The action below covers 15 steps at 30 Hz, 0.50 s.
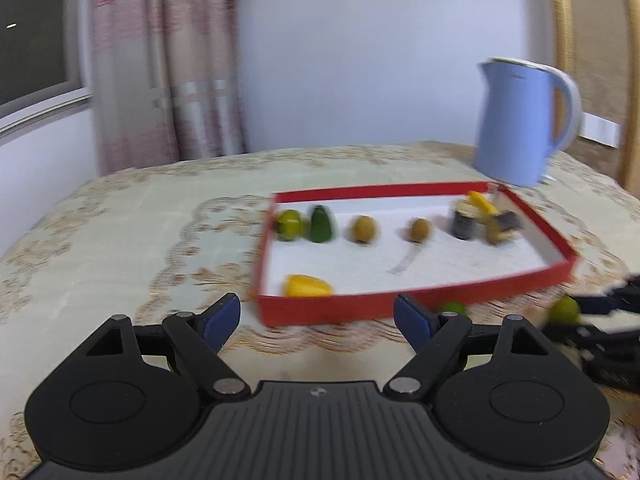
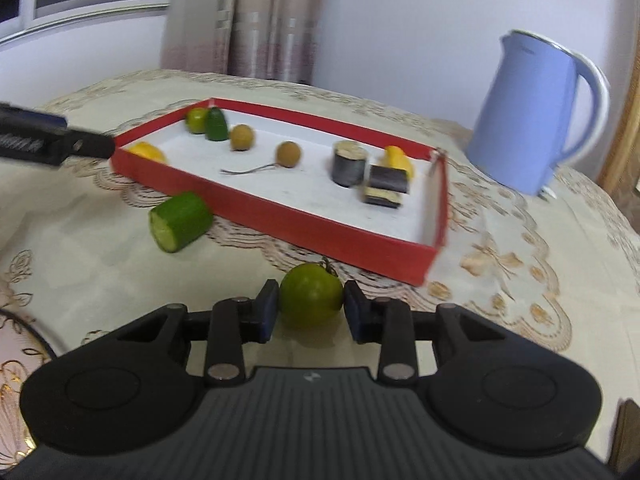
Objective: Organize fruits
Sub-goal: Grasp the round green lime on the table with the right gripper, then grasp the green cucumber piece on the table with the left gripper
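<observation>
The left wrist view is showing motion blur, so the dark pieces [image 1: 466, 222] in the red tray [image 2: 280, 222] are hard to identify there, and the right gripper [image 1: 600, 320] is appearing cut off at the frame's edge. The right gripper [image 2: 310, 306] is clamping a green round fruit [image 2: 311, 294] on the tablecloth [image 2: 100, 264], just outside the tray's near wall. The left gripper [image 1: 318, 318] is standing with jaws wide apart and nothing between them. A cut cucumber piece [image 2: 181, 221] is lying beside the tray; a blue kettle [image 2: 524, 116] is standing behind it.
</observation>
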Available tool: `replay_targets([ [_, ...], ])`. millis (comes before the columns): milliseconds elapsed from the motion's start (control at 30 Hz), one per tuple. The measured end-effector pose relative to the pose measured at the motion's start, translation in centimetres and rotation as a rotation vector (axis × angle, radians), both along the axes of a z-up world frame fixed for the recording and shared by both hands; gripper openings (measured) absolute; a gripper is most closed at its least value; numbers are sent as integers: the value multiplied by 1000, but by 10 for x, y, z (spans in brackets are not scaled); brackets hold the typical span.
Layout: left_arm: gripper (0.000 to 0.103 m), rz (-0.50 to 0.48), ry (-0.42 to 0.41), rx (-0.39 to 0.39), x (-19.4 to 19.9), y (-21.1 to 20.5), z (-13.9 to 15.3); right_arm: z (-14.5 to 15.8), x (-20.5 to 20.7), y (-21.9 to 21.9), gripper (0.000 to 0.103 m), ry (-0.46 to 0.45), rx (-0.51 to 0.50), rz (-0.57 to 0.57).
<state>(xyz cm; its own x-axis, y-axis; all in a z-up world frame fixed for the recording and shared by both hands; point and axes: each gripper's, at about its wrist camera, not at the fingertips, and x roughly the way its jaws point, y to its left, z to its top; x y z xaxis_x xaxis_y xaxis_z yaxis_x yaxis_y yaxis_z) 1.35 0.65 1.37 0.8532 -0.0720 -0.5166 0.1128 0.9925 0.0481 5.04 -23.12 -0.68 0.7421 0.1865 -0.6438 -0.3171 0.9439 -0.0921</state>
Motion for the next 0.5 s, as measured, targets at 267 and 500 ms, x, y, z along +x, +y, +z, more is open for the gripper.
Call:
replay_targets([
  [267,87,-116,-21,106,-8,-44,-12,7,-7,-22,78,-120,165,-73],
  [500,87,-157,12,140,1,-66,-20,3,-5,-41,88,-116,273,-101],
])
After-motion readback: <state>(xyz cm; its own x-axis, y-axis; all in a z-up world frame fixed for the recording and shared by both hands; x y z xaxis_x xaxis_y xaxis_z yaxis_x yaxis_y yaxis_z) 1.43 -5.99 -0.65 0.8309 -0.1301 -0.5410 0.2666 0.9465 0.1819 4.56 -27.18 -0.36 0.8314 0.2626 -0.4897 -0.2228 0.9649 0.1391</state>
